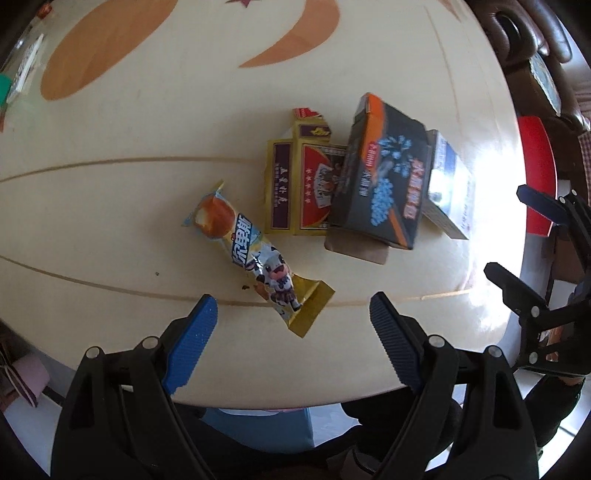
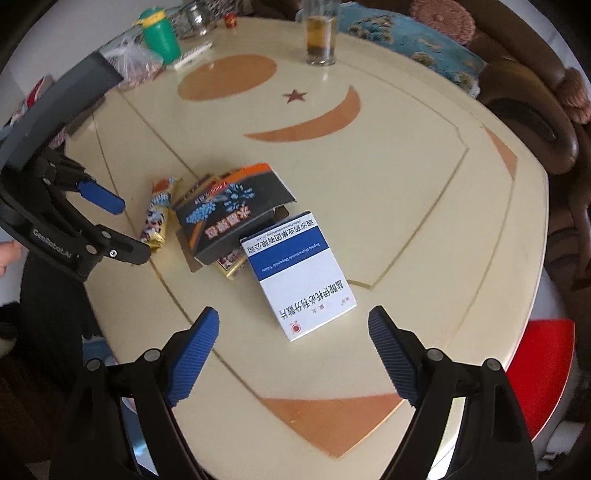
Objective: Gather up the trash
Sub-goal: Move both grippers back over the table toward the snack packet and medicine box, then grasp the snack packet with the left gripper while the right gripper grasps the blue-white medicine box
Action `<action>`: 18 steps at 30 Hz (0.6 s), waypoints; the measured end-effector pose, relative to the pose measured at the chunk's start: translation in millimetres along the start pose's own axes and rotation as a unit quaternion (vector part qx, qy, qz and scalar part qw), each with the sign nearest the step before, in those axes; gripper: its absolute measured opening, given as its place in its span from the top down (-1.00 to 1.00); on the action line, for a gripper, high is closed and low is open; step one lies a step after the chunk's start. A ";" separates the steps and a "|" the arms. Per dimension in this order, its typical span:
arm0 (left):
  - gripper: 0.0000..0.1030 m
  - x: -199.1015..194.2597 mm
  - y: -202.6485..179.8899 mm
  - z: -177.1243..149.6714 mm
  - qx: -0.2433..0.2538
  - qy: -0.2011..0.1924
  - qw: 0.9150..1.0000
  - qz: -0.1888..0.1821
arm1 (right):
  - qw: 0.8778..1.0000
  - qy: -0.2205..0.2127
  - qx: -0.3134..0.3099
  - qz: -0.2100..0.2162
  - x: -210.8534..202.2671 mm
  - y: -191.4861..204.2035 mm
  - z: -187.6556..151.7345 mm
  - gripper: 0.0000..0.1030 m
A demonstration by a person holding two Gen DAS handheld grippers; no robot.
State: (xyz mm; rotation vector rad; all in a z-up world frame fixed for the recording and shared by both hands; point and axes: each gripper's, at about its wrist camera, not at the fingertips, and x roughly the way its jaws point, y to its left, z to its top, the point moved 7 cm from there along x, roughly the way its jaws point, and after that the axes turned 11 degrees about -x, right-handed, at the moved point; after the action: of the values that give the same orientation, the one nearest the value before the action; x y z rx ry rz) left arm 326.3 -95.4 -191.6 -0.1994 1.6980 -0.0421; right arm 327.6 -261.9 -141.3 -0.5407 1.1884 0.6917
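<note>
Looking along the left gripper (image 1: 293,325), its blue-padded jaws are seen spread wide with nothing between them, poised above the near edge of a cream round table (image 1: 147,192) inlaid with orange shapes. A snack wrapper (image 1: 255,256) printed with a cartoon cow lies flat just beyond the fingertips, its gold end nearest. Just right of and beyond it, a flattened yellow-and-red carton (image 1: 295,184) is recorded, partly overlapped by a tilted dark box (image 1: 384,181) with blue and orange print. A white-and-blue medicine box (image 1: 450,184) is touching the dark box on its right, washed out by glare. The right gripper (image 1: 517,236) is seen at the far right edge, above the table rim, near a red stool (image 1: 537,177).

In the right wrist view, the right gripper (image 2: 293,326) is likewise released, jaws apart and empty. The medicine box (image 2: 299,273) lies just beyond the fingertips, its far end tucked under the dark box (image 2: 232,214). The snack wrapper (image 2: 159,214) is at the left of the pile, close to the left gripper (image 2: 129,229). At the far edge, a glass of amber liquid (image 2: 320,35) and a green cup (image 2: 160,33) are noted.
</note>
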 end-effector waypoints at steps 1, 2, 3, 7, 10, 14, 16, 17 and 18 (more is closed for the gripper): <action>-0.60 1.5 0.8 1.3 -0.001 0.002 1.000 0.000 | 1.000 0.006 -0.005 0.001 5.2 -1.3 1.0 -0.57; -0.60 4.3 1.9 2.6 -0.003 0.004 1.000 0.000 | 1.000 0.011 -0.007 0.001 9.3 -2.8 1.3 -0.57; -0.60 5.8 4.6 4.4 -0.004 0.006 1.000 0.001 | 1.000 0.016 -0.008 0.003 13.5 -3.7 1.3 -0.57; -0.60 12.6 12.3 12.5 -0.015 0.012 1.000 0.000 | 1.000 0.023 -0.015 0.004 26.8 -7.8 1.2 -0.57; -0.60 16.3 22.0 21.9 -0.032 0.011 0.999 -0.003 | 1.000 0.026 -0.018 0.006 32.9 -11.1 1.9 -0.57; -0.60 21.1 40.5 30.0 -0.059 0.009 0.998 -0.009 | 0.999 0.029 -0.025 0.012 42.0 -12.0 3.5 -0.57; -0.60 22.7 49.6 35.8 -0.071 0.010 0.997 -0.014 | 0.999 0.031 -0.031 0.010 48.1 -12.3 5.8 -0.57; -0.60 23.6 53.9 38.0 -0.073 0.014 0.997 -0.017 | 0.999 0.031 -0.032 0.014 50.7 -11.4 6.3 -0.57; -0.60 25.1 57.9 40.2 -0.076 0.017 0.997 -0.020 | 0.999 0.031 -0.033 0.015 52.7 -11.6 7.4 -0.57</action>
State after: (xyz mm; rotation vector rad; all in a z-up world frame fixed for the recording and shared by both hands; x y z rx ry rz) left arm 356.7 -38.9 -230.0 -0.3486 1.7313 0.0536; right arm 352.2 -254.1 -189.3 -0.6052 1.2363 0.7460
